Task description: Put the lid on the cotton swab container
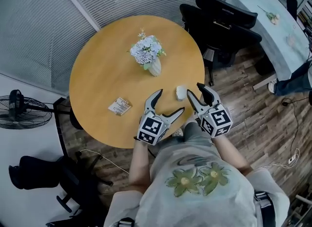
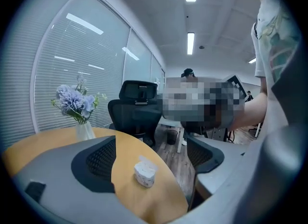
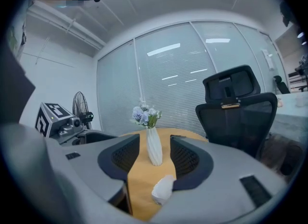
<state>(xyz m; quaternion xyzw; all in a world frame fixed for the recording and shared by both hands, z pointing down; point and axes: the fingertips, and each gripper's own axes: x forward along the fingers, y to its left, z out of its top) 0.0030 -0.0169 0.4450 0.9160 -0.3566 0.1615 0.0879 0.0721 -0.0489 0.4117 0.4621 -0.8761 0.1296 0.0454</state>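
The cotton swab container (image 1: 181,92) is a small white tub standing near the right front edge of the round wooden table (image 1: 102,79). Its top is white; I cannot tell how the lid sits. My left gripper (image 1: 170,103) hovers just in front of the container with its jaws spread wide. In the left gripper view the container (image 2: 145,172) stands between and beyond the jaws of that gripper (image 2: 154,158), touching neither. My right gripper (image 1: 195,90) is just right of the container, jaws partly apart. In the right gripper view the container (image 3: 162,189) lies low by the right jaw of that gripper (image 3: 156,158), unpinched.
A white vase of pale flowers (image 1: 148,55) stands mid-table, and a small printed box (image 1: 119,106) lies at the front left. Black office chairs (image 1: 219,21) crowd the table's far right. A floor fan (image 1: 22,109) stands at the left, a cloth-covered table (image 1: 273,21) at the upper right.
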